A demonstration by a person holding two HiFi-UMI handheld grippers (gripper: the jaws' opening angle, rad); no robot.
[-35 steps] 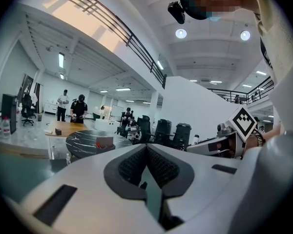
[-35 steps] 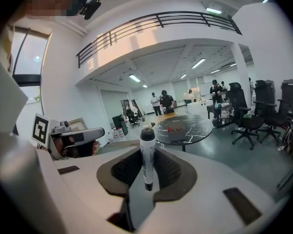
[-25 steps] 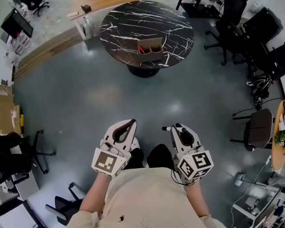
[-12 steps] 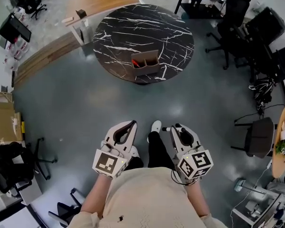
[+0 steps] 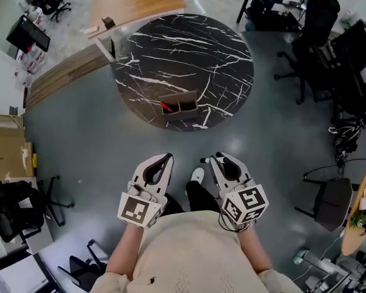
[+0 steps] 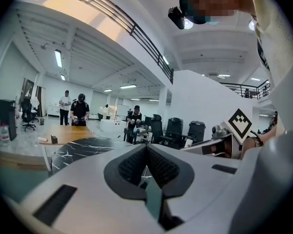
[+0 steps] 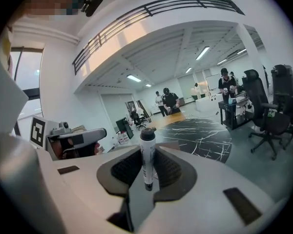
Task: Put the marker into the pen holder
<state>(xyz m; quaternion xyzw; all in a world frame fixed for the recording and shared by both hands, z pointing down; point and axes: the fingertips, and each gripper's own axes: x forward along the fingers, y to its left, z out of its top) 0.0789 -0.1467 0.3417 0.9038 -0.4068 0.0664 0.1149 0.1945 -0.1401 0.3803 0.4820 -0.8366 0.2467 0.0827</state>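
A brown two-compartment pen holder [image 5: 178,107] stands near the front edge of the round black marble table [image 5: 189,47], with something red in its left compartment. My right gripper [image 5: 216,159] is shut on a white marker with a black cap [image 7: 147,155]. In the head view the marker [image 5: 206,160] sticks out sideways to the left of the jaws. In the right gripper view it stands upright between the pads [image 7: 162,167]. My left gripper [image 5: 163,161] is shut with nothing in it, its pads [image 6: 158,165] pressed together. Both grippers hang over the floor, short of the table.
Grey floor lies between me and the table. Black office chairs [image 5: 329,35] crowd the right side, with one more chair [image 5: 329,191] nearer. A wooden table [image 5: 134,2] stands behind, cardboard boxes [image 5: 3,151] and chairs at the left. People [image 7: 170,101] stand far off.
The table and pen holder have come nearer and lower in the head view as the person walks toward them. The right gripper shifted slightly left, still holding the marker.
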